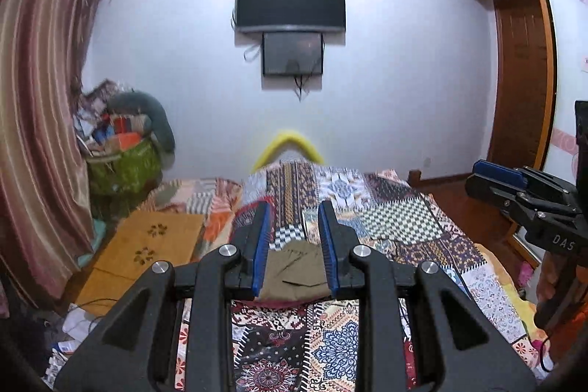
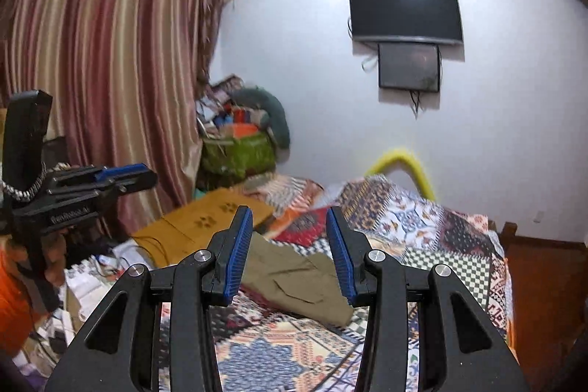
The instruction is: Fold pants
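I see the olive pants (image 2: 294, 276) lying bunched on the patchwork bedspread (image 2: 422, 230). My left gripper (image 1: 294, 223) and right gripper (image 2: 289, 226) both hang above them, fingers spread wide, gripping nothing, apart from the cloth.
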The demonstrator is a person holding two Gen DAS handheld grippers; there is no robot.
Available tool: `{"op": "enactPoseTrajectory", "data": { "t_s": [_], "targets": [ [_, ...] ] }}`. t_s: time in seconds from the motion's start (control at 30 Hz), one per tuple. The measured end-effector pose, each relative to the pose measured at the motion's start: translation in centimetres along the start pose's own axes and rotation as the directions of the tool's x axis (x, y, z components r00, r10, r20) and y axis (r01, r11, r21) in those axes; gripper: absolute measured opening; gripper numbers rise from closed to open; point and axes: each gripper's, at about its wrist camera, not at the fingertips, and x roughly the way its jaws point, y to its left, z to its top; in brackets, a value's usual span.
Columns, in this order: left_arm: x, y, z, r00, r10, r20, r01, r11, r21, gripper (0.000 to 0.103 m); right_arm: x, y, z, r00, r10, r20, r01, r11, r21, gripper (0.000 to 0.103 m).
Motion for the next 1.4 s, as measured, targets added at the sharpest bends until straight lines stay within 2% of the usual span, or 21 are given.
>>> {"op": "enactPoseTrajectory", "data": {
  "t_s": [0.23, 0.27, 0.3, 0.33, 0.37, 0.4, 0.47, 0.53, 0.6, 0.7, 0.9, 1.4],
  "targets": [
    [-3.6, -2.0, -1.1, 0.997, 0.009, 0.072, -0.01, 1.0, 0.006, 0.028, -2.7, 1.9, -0.7, 0.997, -0.001, 0.075, -0.002, 0.999, 0.032, 0.039],
    [-4.0, -2.2, -1.3, 0.997, 0.008, 0.078, -0.008, 1.0, 0.007, 0.035, -3.1, 2.0, -0.9, 0.997, 0.001, 0.076, -0.004, 0.999, 0.039, 0.042],
    [-4.2, -2.2, -1.4, 0.996, 0.01, 0.085, -0.011, 1.0, 0.008, 0.047, -3.2, 2.1, -1.1, 0.997, 0.0, 0.079, -0.004, 0.999, 0.046, 0.05],
    [-4.5, -2.4, -1.6, 0.995, 0.018, 0.095, -0.019, 1.0, 0.009, 0.055, -3.4, 2.3, -1.3, 0.996, -0.008, 0.086, 0.003, 0.998, 0.055, 0.056],
    [-4.9, -2.6, -1.9, 0.994, 0.03, 0.11, -0.032, 0.999, 0.012, 0.068, -3.5, 2.4, -1.5, 0.996, -0.015, 0.09, 0.01, 0.998, 0.058, 0.058],
    [-5.2, -2.8, -2.0, 0.992, 0.035, 0.119, -0.037, 0.999, 0.013, 0.073, -3.5, 2.6, -1.6, 0.996, -0.023, 0.09, 0.018, 0.998, 0.055, 0.061],
    [-5.5, -3.0, -2.3, 0.992, 0.037, 0.119, -0.039, 0.999, 0.015, 0.075, -3.8, 2.9, -1.8, 0.995, -0.037, 0.088, 0.032, 0.998, 0.055, 0.067],
    [-5.7, -3.0, -2.5, 0.993, 0.037, 0.114, -0.038, 0.999, 0.002, 0.082, -4.0, 2.9, -2.1, 0.995, -0.045, 0.093, 0.039, 0.997, 0.067, 0.079],
    [-5.9, -2.9, -2.7, 0.992, 0.042, 0.116, -0.041, 0.999, -0.012, 0.09, -4.4, 2.8, -2.4, 0.993, -0.061, 0.098, 0.054, 0.996, 0.075, 0.084],
    [-6.0, -2.7, -2.8, 0.992, 0.043, 0.116, -0.041, 0.999, -0.021, 0.097, -4.5, 2.6, -2.5, 0.992, -0.088, 0.09, 0.08, 0.993, 0.088, 0.09],
    [-6.1, -2.7, -3.1, 0.991, 0.044, 0.123, -0.041, 0.999, -0.029, 0.1, -5.0, 2.5, -2.7, 0.988, -0.123, 0.095, 0.114, 0.989, 0.095, 0.103],
    [-5.5, -2.6, -3.7, 0.993, 0.035, 0.11, -0.032, 0.999, -0.033, 0.101, -5.3, 2.5, -2.7, 0.989, -0.129, 0.079, 0.121, 0.988, 0.098, 0.103]
  ]
}}
